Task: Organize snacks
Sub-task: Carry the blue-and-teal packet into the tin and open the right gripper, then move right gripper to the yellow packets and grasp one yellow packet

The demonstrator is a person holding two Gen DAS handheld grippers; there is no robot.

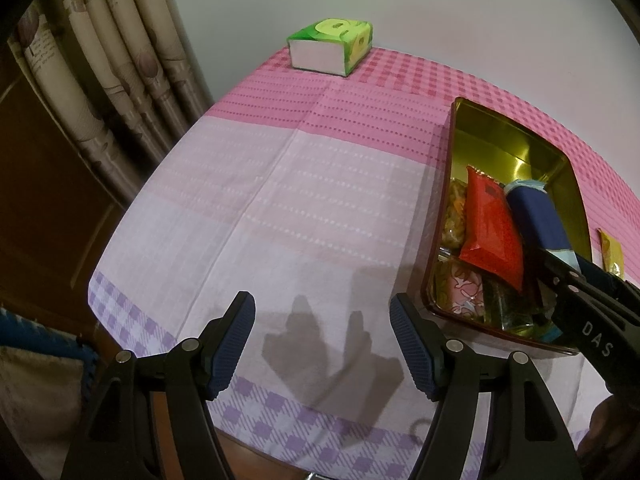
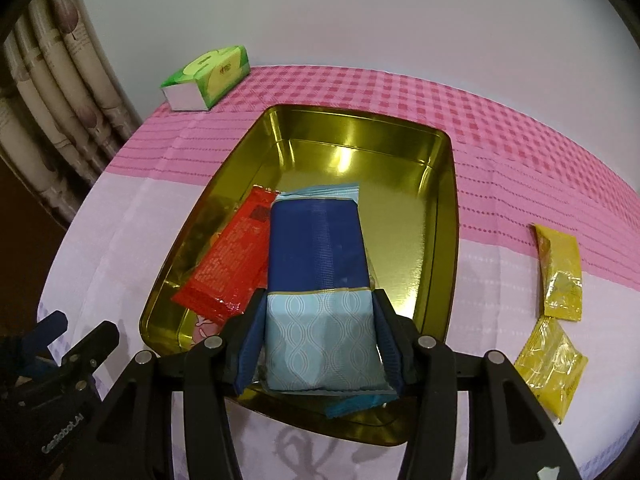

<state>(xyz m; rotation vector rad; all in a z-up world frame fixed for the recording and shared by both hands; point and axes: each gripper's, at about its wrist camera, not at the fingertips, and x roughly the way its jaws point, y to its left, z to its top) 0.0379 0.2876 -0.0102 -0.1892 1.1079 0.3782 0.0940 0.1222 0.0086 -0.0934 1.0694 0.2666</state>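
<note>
A gold metal tray [image 2: 436,216] sits on the pink tablecloth; in the left wrist view it [image 1: 496,136] is at the right. My right gripper [image 2: 320,344] is shut on a blue snack pack [image 2: 316,252] and holds it over the tray's near end, beside a red snack pack [image 2: 228,264]. The blue pack [image 1: 536,216] and red pack [image 1: 492,232] show in the left wrist view, above other small snacks [image 1: 460,288]. Two yellow packets [image 2: 560,268] [image 2: 548,364] lie on the cloth right of the tray. My left gripper [image 1: 322,344] is open and empty over the cloth, left of the tray.
A green tissue box [image 1: 330,46] stands at the table's far edge near the wall; it also shows in the right wrist view [image 2: 208,76]. Curtains [image 1: 104,76] hang at the left. The table's near edge [image 1: 280,444] lies just under my left gripper.
</note>
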